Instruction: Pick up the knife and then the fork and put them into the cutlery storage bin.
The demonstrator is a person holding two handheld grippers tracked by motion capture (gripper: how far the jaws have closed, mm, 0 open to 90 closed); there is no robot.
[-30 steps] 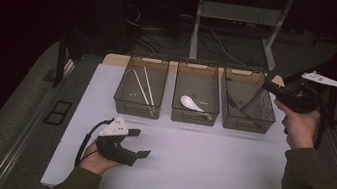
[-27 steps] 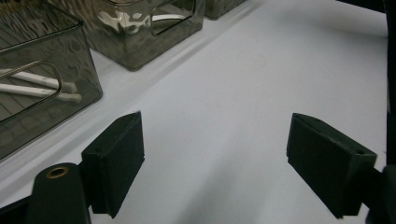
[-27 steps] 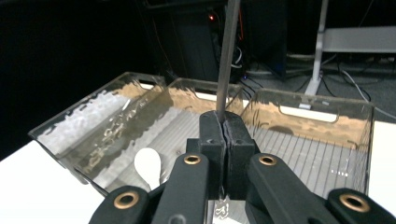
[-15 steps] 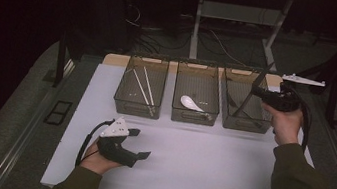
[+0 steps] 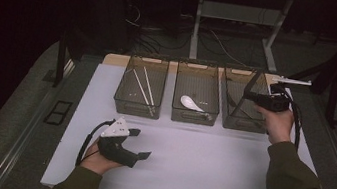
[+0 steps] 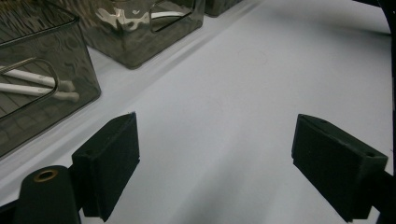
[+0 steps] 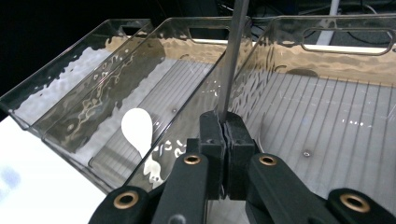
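My left gripper [image 5: 141, 143] rests on the white table [image 5: 206, 166] at the front left. It is open and its jaws have just been opening, with only bare table between the pads [image 6: 112, 158]. My right gripper [image 5: 247, 95] hangs over the right-hand clear bin [image 5: 240, 126]. It is shut on a thin grey metal stick [image 7: 231, 60] that rises straight up out of the jaws [image 7: 225, 135]. In the high view the stick [image 5: 255, 81] slants over that bin.
Three clear bins stand in a row at the back of the table. The left bin [image 5: 136, 112] holds pale chopsticks [image 5: 146, 90]. In the middle bin [image 5: 193, 120] lies a white spoon [image 5: 190, 103]. Beyond the table is dark floor with cables and desk legs.
The right hand has come down and to the left with the stick, from above the bin's right edge to over the bin. The left hand has stayed in place.
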